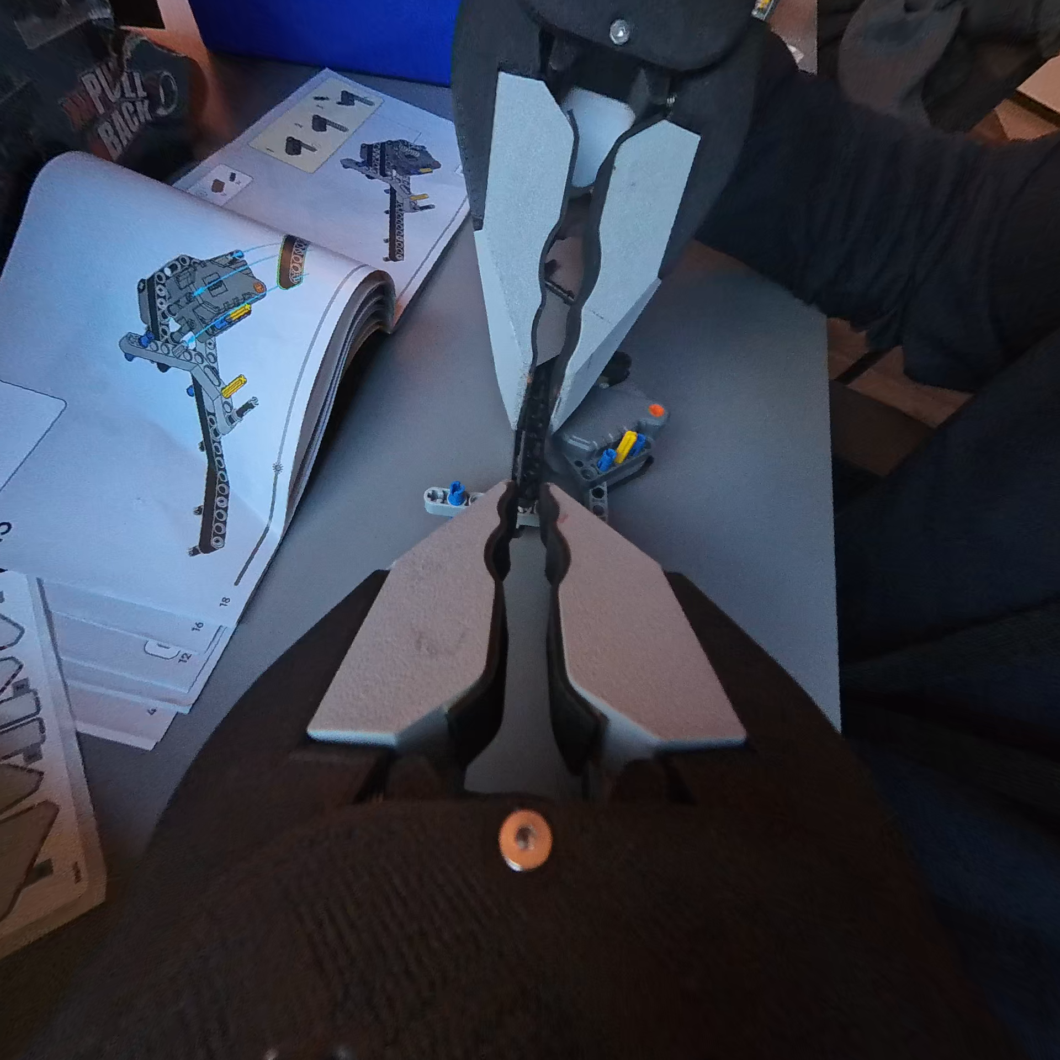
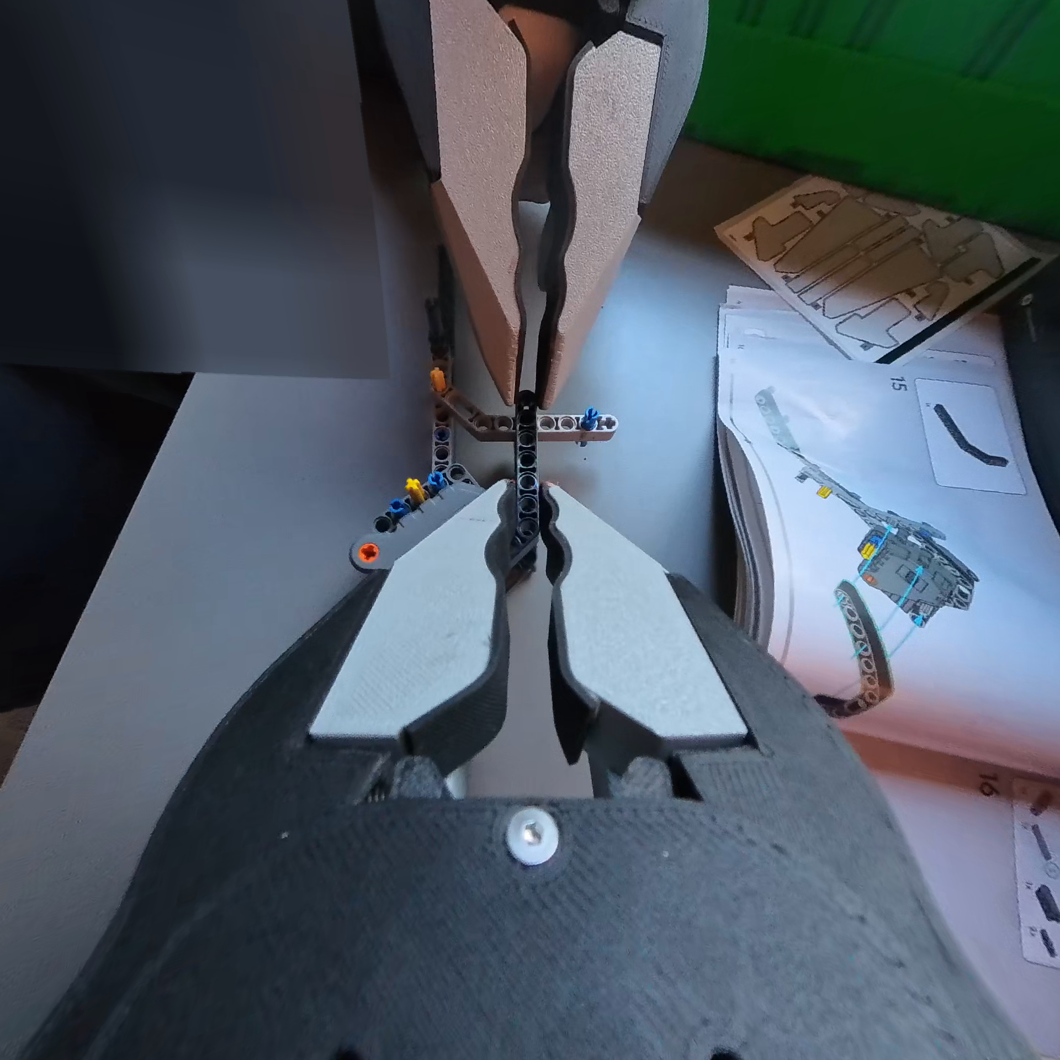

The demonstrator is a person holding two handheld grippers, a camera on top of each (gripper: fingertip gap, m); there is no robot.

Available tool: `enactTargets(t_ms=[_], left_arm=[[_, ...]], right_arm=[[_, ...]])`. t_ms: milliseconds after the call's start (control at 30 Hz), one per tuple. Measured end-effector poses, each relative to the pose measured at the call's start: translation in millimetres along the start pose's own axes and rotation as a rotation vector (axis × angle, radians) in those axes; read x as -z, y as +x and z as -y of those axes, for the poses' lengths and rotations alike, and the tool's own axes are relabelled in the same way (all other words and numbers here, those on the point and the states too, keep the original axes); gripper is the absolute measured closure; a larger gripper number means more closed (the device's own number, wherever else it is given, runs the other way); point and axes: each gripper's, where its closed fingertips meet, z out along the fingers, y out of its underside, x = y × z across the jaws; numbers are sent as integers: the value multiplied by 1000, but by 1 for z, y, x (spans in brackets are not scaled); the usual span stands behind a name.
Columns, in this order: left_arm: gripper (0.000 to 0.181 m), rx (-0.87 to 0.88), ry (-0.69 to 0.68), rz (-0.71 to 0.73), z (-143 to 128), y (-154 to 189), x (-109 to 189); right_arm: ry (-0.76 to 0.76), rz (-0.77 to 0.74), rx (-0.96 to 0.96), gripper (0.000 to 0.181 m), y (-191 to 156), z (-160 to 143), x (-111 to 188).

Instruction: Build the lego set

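**Both ends of black beam pinched**

Clearly gripped at both ends: black Technic beam (image 2: 526, 476), long, w/ row of holes, held just above grey worktop (image 2: 172, 516). Right hand-held gripper (image 2: 525, 487) pressed onto near end in right wrist view; left hand-held gripper (image 2: 527, 396) opposite, tips clamped on far end. Same seen from left wrist view: left hand-held gripper (image 1: 525, 493) closed on beam (image 1: 530, 441), right hand-held gripper (image 1: 539, 378) coming from top of frame, dark sleeve (image 1: 860, 201) behind it.

Under beam, resting on worktop: part-built lego assembly (image 2: 441, 453) – light grey angled beam (image 2: 550, 424) crossing beneath black one, blue pin (image 2: 589, 417) near its end; dark grey block w/ orange round spot (image 2: 368, 552), blue and yellow pins (image 2: 414, 488) sticking up beside it.

Off to one side: open instruction booklet (image 2: 889, 545), pages curled, sticker sheet (image 2: 872, 269) lying partly over it. Green bin (image 2: 889, 86) behind those. Blue container (image 1: 332, 34) at far edge in left wrist view.
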Motion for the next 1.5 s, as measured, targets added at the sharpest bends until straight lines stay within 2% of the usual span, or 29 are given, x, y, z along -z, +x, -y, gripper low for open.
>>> enactTargets(t_ms=[600, 1400, 1500], left_arm=[[177, 13, 48, -19, 8, 2, 2], [177, 23, 16, -27, 1, 0, 2], [177, 25, 15, -26, 1, 0, 2]], right_arm=[[23, 49, -3, 176, -2, -4, -3], [-1, 39, -70, 177, -1, 1, -3], [37, 39, -84, 177, 0, 2, -3]])
